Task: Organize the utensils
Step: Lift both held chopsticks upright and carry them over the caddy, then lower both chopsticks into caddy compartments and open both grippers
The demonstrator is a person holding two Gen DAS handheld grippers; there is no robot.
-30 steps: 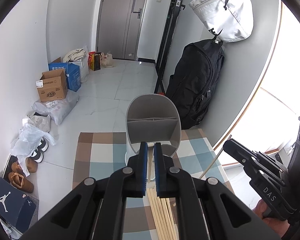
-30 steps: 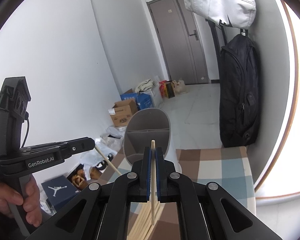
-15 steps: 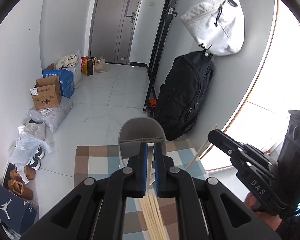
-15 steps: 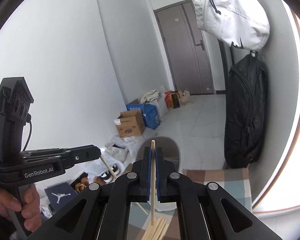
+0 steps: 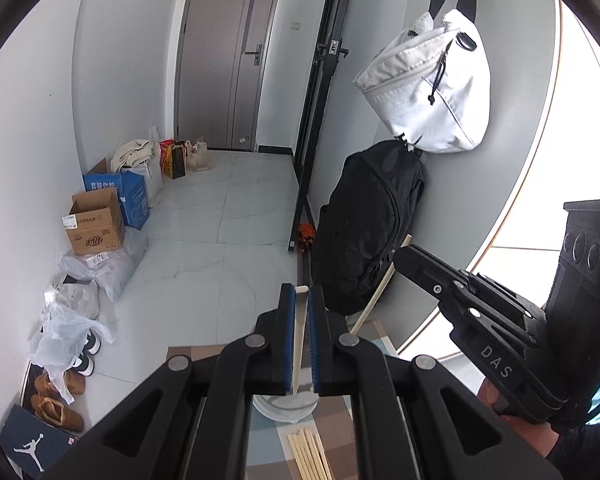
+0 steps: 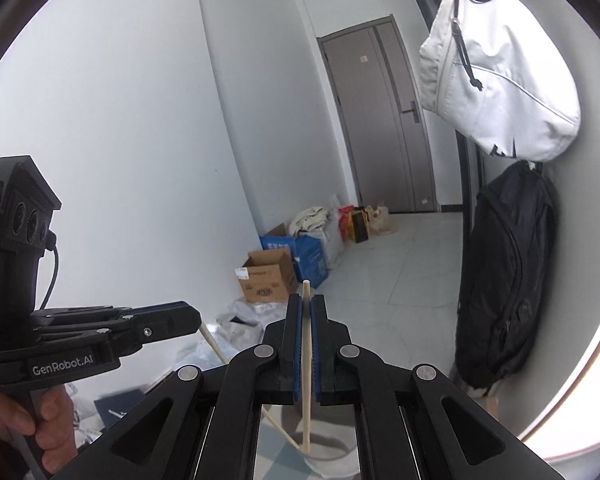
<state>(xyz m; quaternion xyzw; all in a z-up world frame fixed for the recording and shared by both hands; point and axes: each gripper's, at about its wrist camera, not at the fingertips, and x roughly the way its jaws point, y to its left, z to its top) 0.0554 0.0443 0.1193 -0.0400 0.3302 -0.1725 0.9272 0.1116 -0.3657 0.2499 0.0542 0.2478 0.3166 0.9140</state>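
**Two chopsticks held upright above the holder**

A single chopstick (image 5: 299, 336) is clamped between the pads of the left gripper (image 5: 299, 344), its long axis running along the fingers and its lower tip pointed down toward the grey-white holder (image 5: 286, 408) seen just below the jaws. A second chopstick (image 6: 306, 364) is clamped in the same manner by the right gripper (image 6: 306, 348), nearly upright, with its lower end at or just inside the rim of the same holder (image 6: 332, 454). In the right wrist view the left gripper's stick is also seen slanting down toward that rim, so both sticks converge on one opening; whether the tips touch cannot be told.

The holder stands on a checked cloth (image 5: 364, 412), and a loose bundle of chopsticks (image 5: 308, 454) lies flat on the cloth just in front of it, on the near side.

The coming move is judged to turn on one relation: the holder lies directly beneath both grippers, in line with each stick's long axis. A straight descent along that axis, followed by release, would be called for. The right gripper's stick appears the nearer to the opening. The task is judged to be only partly done, since the bundle is not yet stowed.
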